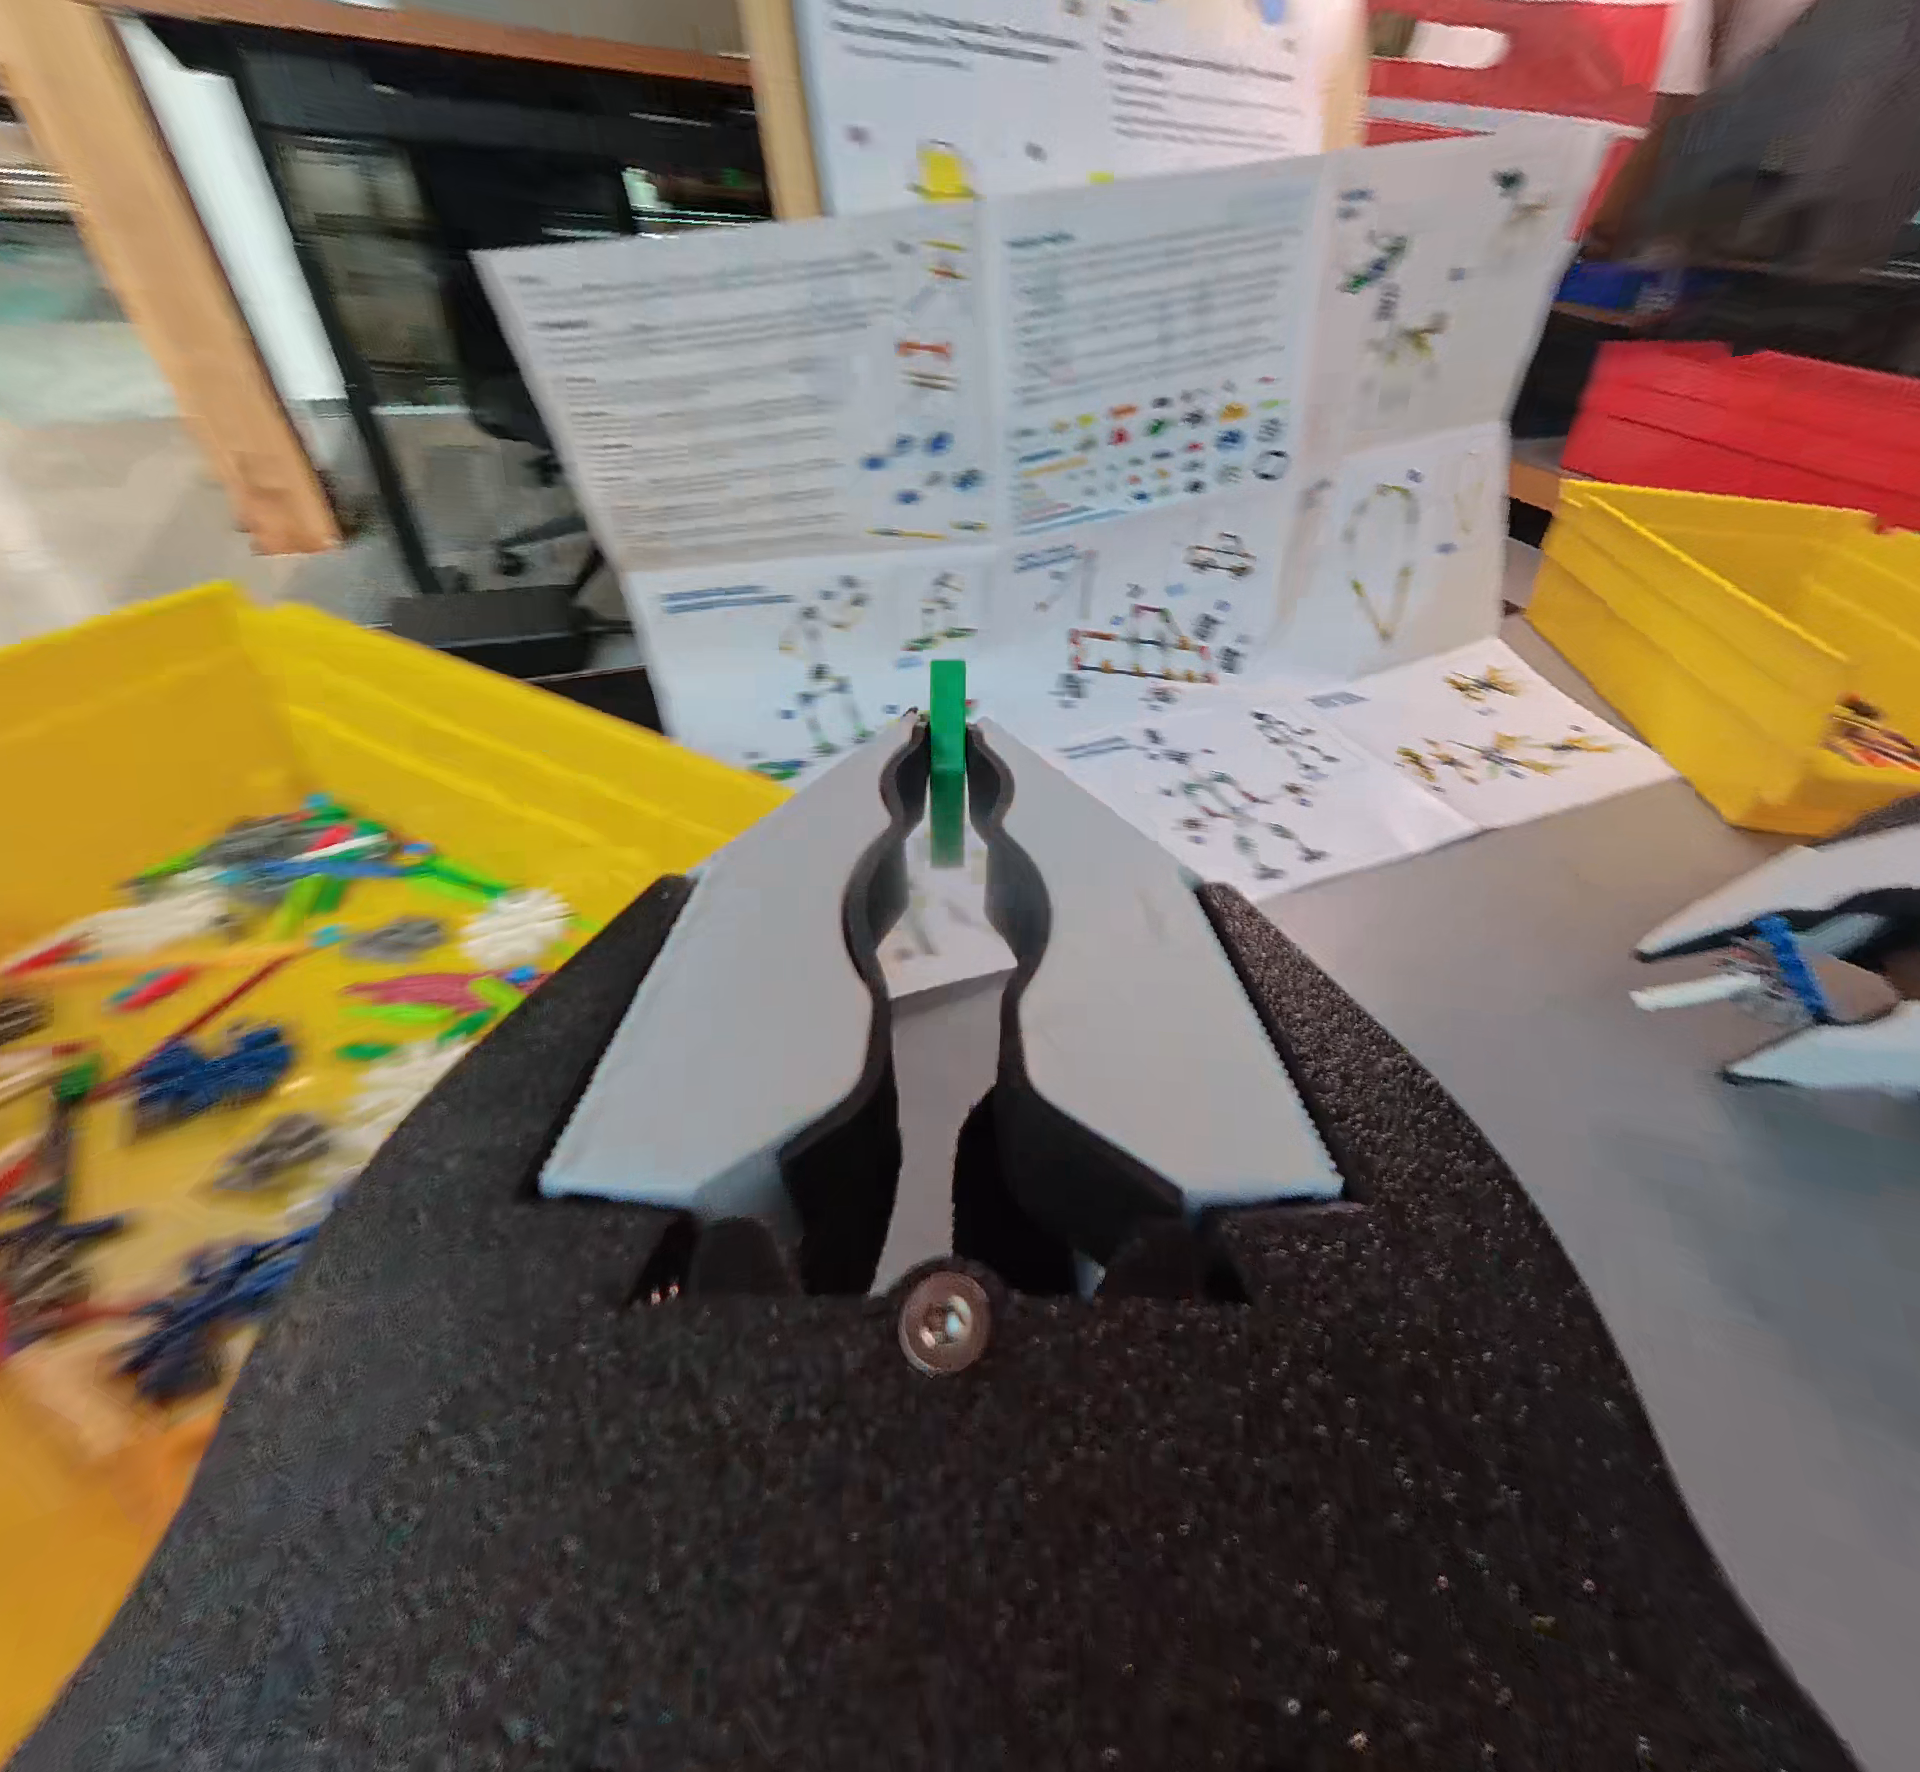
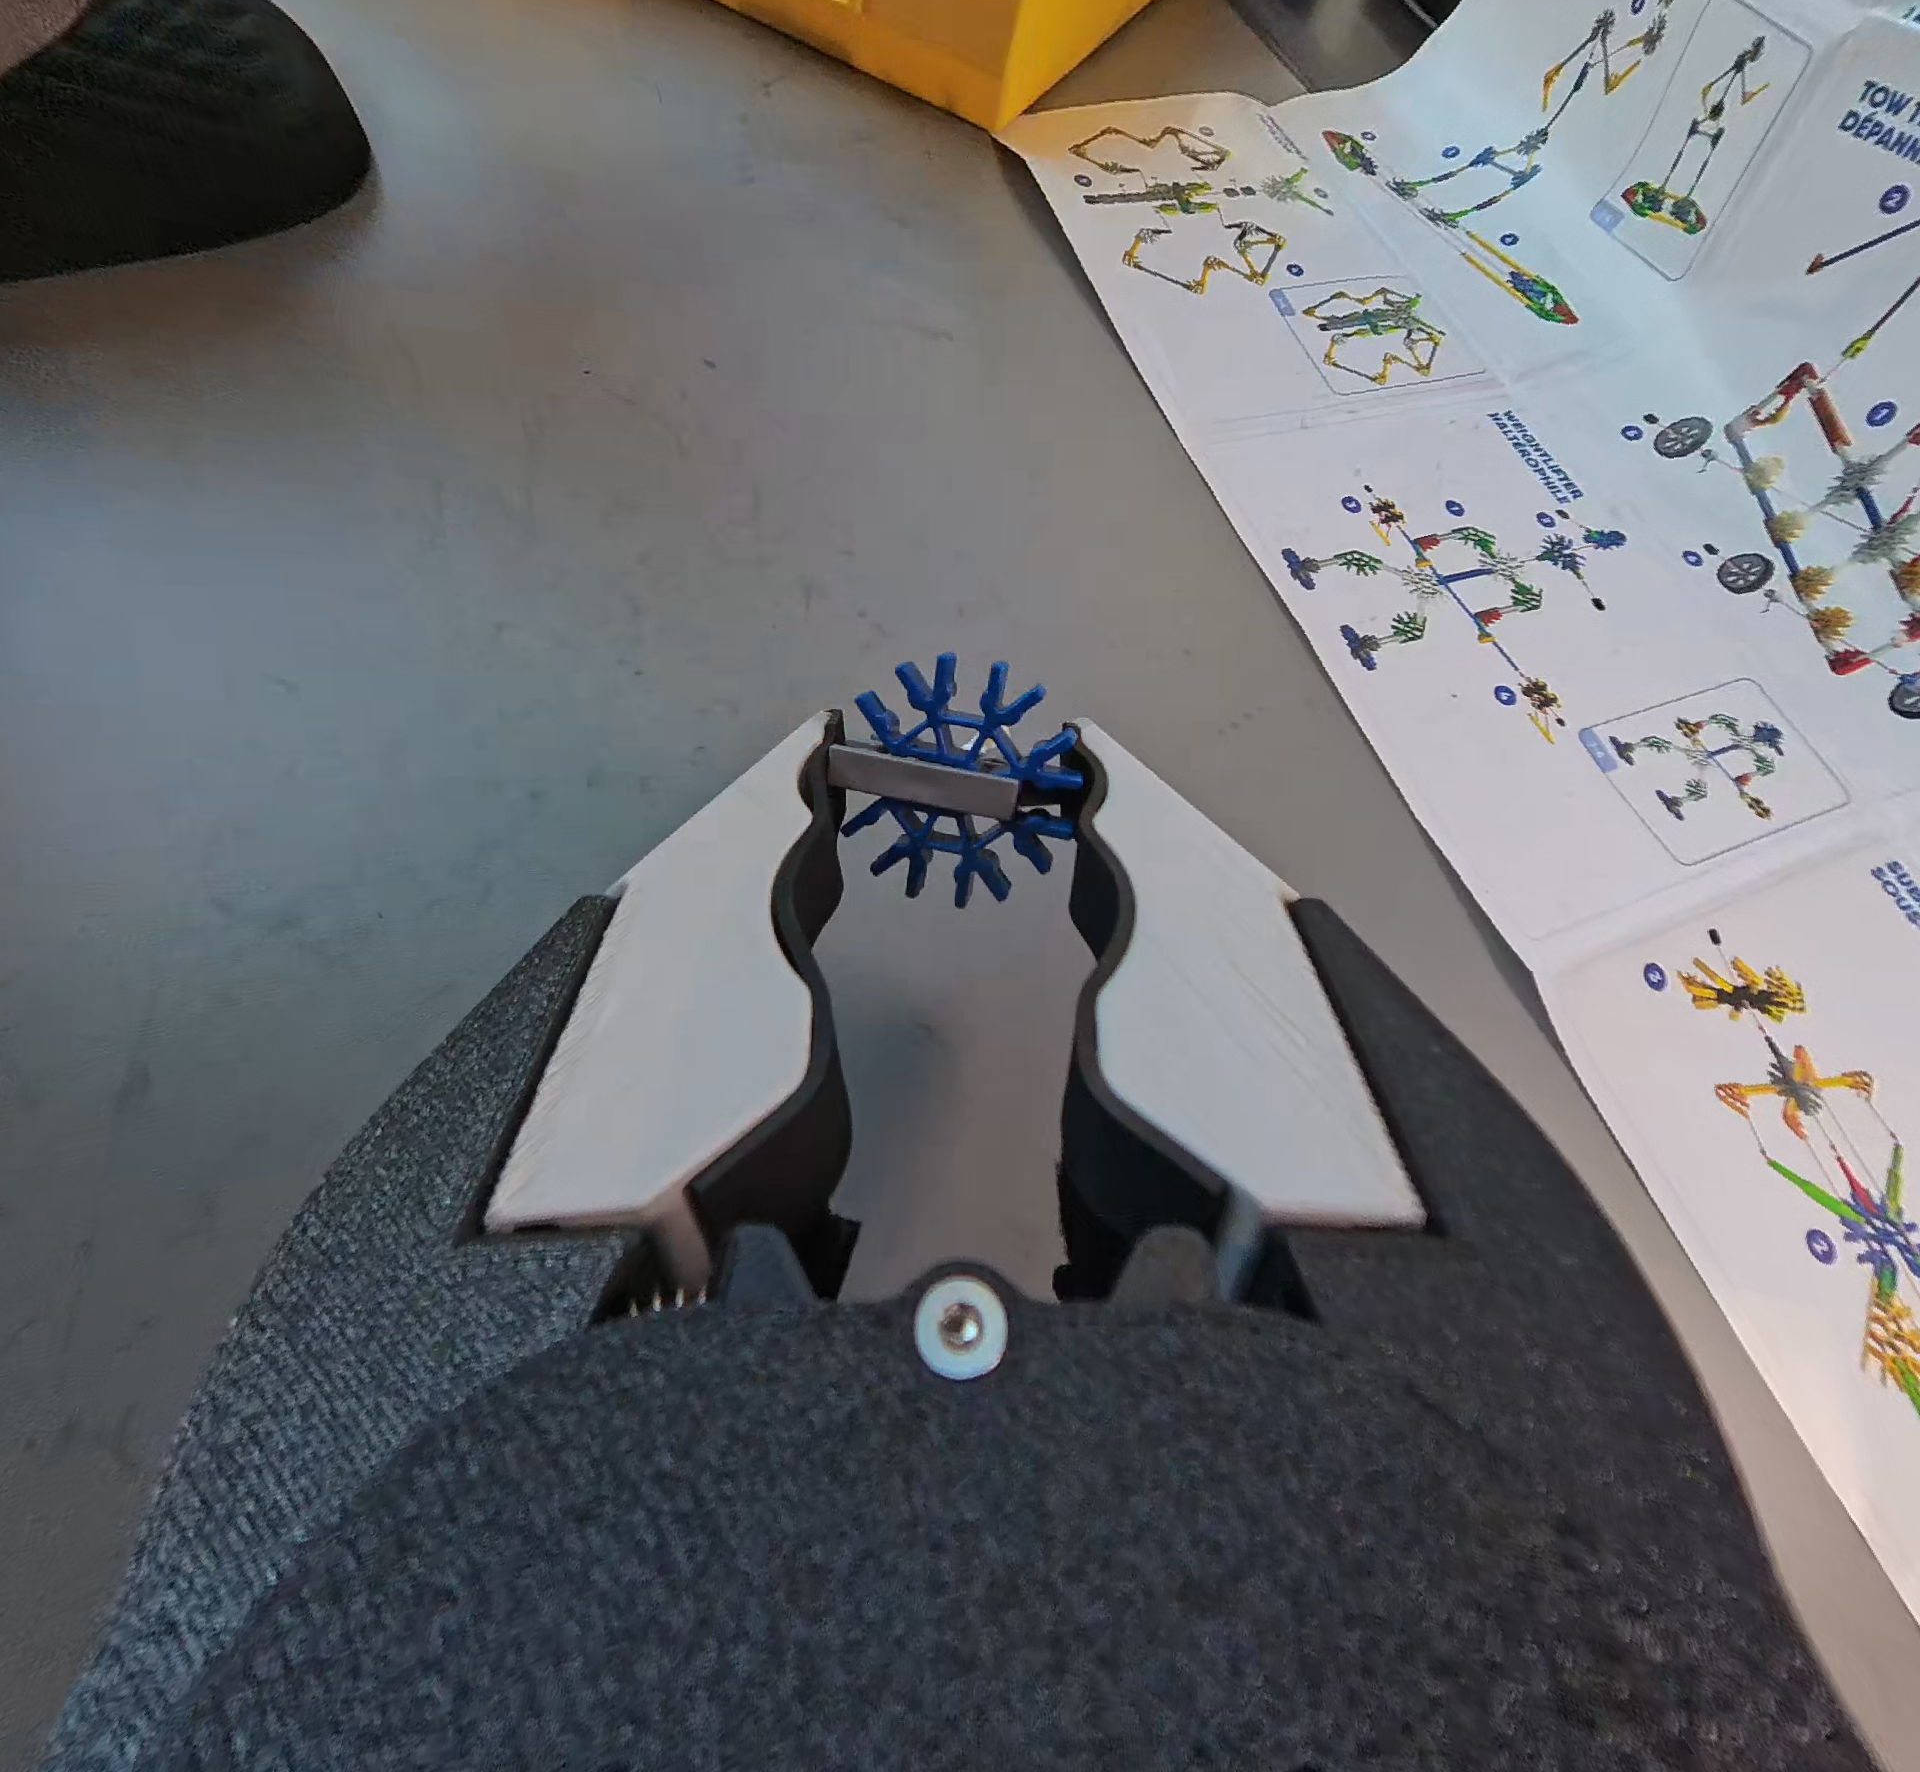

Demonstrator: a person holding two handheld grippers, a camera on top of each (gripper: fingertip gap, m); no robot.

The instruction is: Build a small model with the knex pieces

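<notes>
So, closest in: the left gripper has its jaws pinched nearly together on a small green piece, a short flat plastic stick standing upright, gripped at its lower half with the top poking out above the tips. Looks light and rigid, smooth plastic, so probably a bit slippery. Being held across its flat faces seems like the sane way to grab it.

The right gripper is about half open, clamped on a blue snowflake connector with a grey rod across it, spanning between the fingertips. I think the rod is snapped into the connector, but the view's too tight to be sure. The connector is thin, spoky and light. Those little prongs look like the fragile bit, so holding by the rod or the hub beats squeezing the spokes. It hangs just above the grey table.

Further out, the fold-out instruction sheet lies on the table and bends upward at the back. A yellow bin full of mixed building pieces sits to the left gripper's left, and more yellow bins sit off to the right. Red bins are stacked behind those. Background is pretty blurry in the left wrist view.
</notes>
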